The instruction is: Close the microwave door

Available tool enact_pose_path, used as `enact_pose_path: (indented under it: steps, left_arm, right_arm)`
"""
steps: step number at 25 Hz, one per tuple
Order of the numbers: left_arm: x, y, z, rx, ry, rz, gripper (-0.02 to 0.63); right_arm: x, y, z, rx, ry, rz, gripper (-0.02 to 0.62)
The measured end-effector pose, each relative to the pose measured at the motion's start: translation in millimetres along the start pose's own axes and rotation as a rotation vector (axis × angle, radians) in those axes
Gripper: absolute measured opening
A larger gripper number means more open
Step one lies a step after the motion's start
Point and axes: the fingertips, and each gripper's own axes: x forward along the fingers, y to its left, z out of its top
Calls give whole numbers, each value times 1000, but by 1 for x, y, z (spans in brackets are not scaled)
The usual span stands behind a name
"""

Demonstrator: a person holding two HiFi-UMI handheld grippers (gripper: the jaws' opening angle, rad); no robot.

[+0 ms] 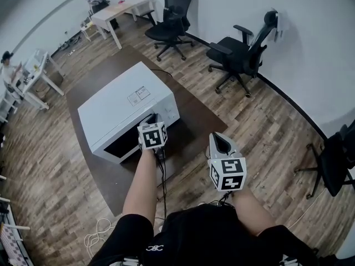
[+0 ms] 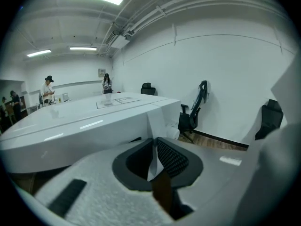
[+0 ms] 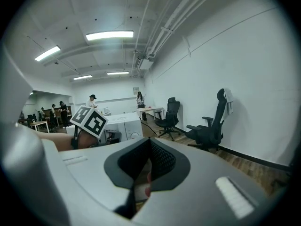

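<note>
A white microwave stands on a dark brown table, its dark front turned toward me. My left gripper is at the right part of that front, under its marker cube. In the left gripper view the jaws are nearly together, shut on a thin white door edge that runs down between the pads. The microwave's top stretches away to the left. My right gripper hovers apart, over the table's near right side, shut with nothing in it. From the right gripper view I see the microwave beyond.
Two black office chairs stand behind the table by the white wall, and a third chair at the right. A white cable lies on the wood floor near my feet. Desks and people are far off at the left.
</note>
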Motion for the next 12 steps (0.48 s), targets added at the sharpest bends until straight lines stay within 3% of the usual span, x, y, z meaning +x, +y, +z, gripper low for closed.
enact_pose_path:
  steps: [6,12]
  left_arm:
    - [-21,-1,1,-13,-32,11,8]
    - [-64,-17,6,-41,-112,-75,9]
  right_arm:
    - [-6,12,3,2,-5,11,9]
    - [-8,38,7,-3,-17,46,9]
